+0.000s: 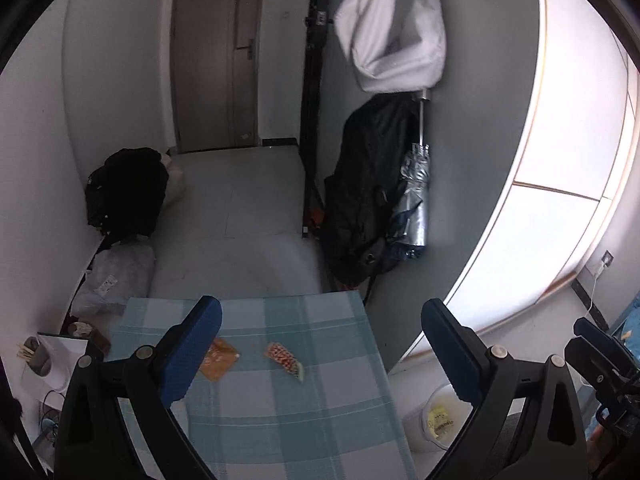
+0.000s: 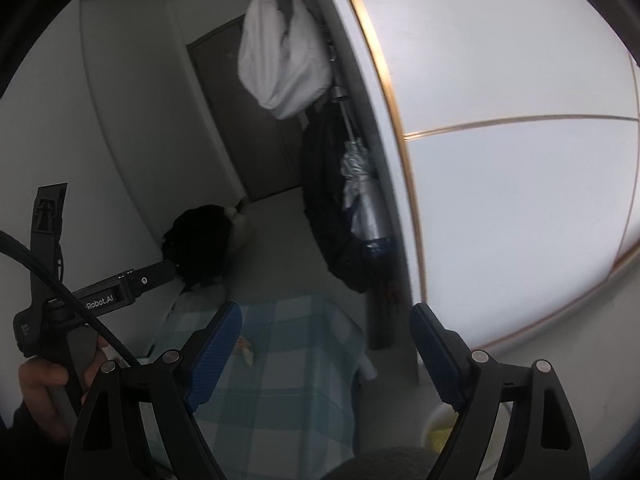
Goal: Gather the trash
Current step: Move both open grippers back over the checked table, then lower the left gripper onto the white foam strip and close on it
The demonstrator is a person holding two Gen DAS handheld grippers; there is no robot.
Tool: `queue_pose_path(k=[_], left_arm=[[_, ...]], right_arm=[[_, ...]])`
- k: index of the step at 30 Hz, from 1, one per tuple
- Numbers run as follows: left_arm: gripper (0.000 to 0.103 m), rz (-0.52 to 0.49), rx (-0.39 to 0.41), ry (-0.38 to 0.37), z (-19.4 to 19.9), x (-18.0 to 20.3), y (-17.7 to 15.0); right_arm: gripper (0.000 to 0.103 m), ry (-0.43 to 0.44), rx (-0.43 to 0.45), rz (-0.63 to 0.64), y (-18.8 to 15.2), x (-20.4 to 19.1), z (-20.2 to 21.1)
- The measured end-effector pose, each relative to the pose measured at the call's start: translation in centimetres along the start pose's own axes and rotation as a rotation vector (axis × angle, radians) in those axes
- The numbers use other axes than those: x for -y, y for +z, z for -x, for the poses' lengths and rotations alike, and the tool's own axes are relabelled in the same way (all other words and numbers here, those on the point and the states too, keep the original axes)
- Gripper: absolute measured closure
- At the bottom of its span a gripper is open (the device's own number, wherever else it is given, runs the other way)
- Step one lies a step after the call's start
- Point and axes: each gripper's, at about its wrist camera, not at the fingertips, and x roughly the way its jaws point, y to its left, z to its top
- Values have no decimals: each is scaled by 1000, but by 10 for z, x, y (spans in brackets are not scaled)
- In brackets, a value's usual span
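Checked cloth: blue and white, it covers the small table (image 1: 280,400) where the trash lies.
Trash: 2 wrappers, an orange packet (image 1: 219,359) and a red patterned wrapper (image 1: 285,357), lie flat and apart near the middle.
Left gripper (image 1: 320,344): fingers spread wide, holding nothing, raised above the cloth, probably to choose 1 wrapper.
Right gripper (image 2: 326,354): also spread and empty, off the table's right edge.
White bucket (image 1: 438,416): on the floor beside the table, probably the bin; yellow waste is inside.
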Motion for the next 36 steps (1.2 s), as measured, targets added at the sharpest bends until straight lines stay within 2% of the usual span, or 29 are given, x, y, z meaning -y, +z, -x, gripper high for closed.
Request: queue_pose_path(k=[3,9,12,18,25,36], left_arm=[[4,71,25,45,6,-33,-9],[4,143,54,107,22,-94,-33],[5,167,37,156,18,-120,-40],[5,228,5,191,12,-170,-61],[5,257,-21,192,3,-198,-83],[5,245,-124,147,-26,-208,-95]], right_arm=[[17,66,-8,28,-2,-33,-12],[14,103,17,172,-18,-99,-32],[13,125,-4,247,-29,-131,-48],[12,142,-32,316,-51,-177,-80],[13,131,-61,359,-68,-203,-112],[13,119,-153,388,-73,-215,-155]])
